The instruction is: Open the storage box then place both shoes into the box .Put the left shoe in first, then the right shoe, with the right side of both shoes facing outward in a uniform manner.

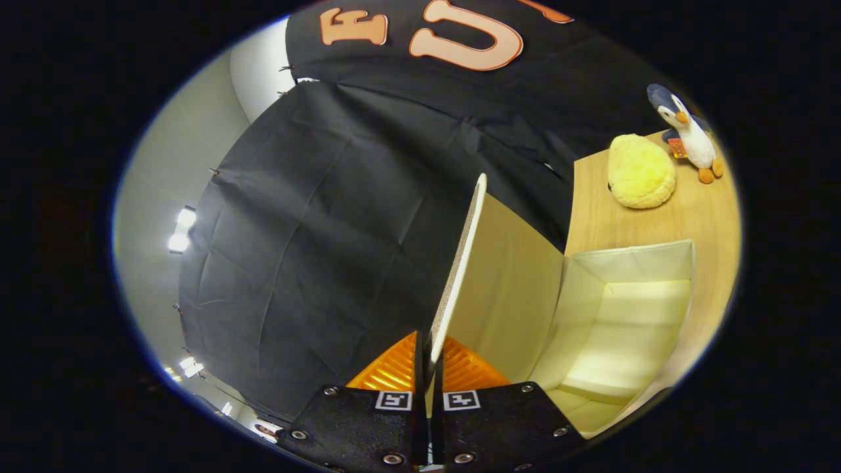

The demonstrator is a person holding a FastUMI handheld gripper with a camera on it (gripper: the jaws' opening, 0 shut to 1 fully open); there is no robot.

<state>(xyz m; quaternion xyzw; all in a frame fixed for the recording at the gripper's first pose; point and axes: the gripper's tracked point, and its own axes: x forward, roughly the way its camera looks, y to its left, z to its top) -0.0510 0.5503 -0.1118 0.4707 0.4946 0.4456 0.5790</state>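
My gripper (428,358) is shut on the thin edge of the storage box's lid (509,289), which runs up and away from between the two fingers. The lid is raised, with its pale inner face turned toward the box. To the right of the fingers the cream fabric storage box (578,309) stands open on the wooden table, and its inside holds nothing that I can see. No shoes appear in this view.
The wooden table (696,217) carries a yellow plush toy (640,172) and a penguin plush (690,135) beyond the box. Black cloth walls the booth behind and to the left. Ceiling lights (182,230) glare far left.
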